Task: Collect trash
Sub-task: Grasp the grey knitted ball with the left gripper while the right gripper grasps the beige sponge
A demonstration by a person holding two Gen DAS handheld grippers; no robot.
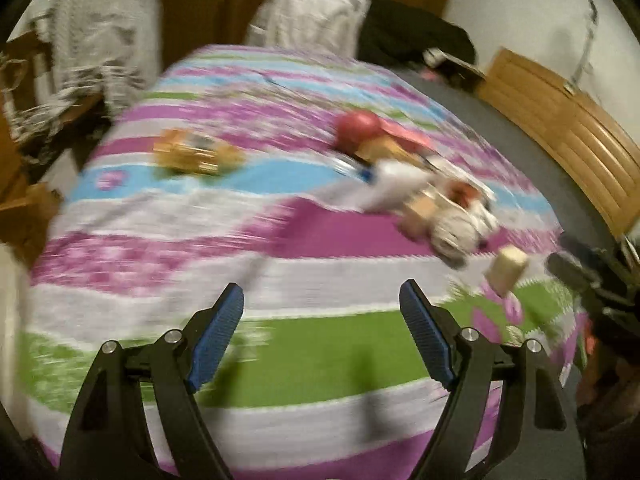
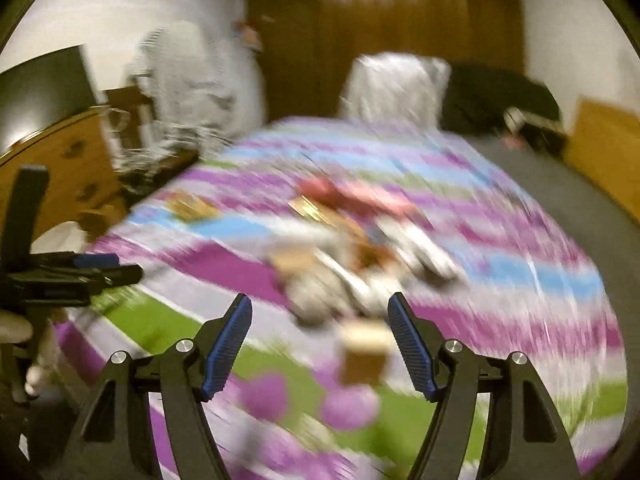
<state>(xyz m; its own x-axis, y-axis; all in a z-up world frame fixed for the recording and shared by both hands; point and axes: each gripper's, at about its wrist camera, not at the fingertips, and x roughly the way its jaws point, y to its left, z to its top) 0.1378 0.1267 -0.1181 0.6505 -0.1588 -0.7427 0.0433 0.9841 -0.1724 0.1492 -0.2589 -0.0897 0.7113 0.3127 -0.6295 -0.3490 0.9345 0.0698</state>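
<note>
Both views are motion-blurred. Trash lies on a striped bedspread [image 1: 200,240]: a gold wrapper [image 1: 188,154], a red round thing [image 1: 358,130], a pile of crumpled white paper and wrappers [image 1: 440,208], and a small beige cup-like piece [image 1: 506,268]. My left gripper [image 1: 322,320] is open and empty above the near part of the bed. My right gripper [image 2: 320,332] is open and empty; the beige piece [image 2: 366,350] lies between its fingers, farther on, with the pile [image 2: 352,268] and gold wrapper [image 2: 190,208] beyond. The left gripper [image 2: 92,268] shows at the left edge.
A grey cloth bundle [image 1: 312,20] and a black garment [image 1: 412,36] lie at the far end of the bed. A wooden headboard [image 1: 560,132] runs along the right. A wooden dresser [image 2: 60,168] and hanging grey cloth [image 2: 188,88] stand left.
</note>
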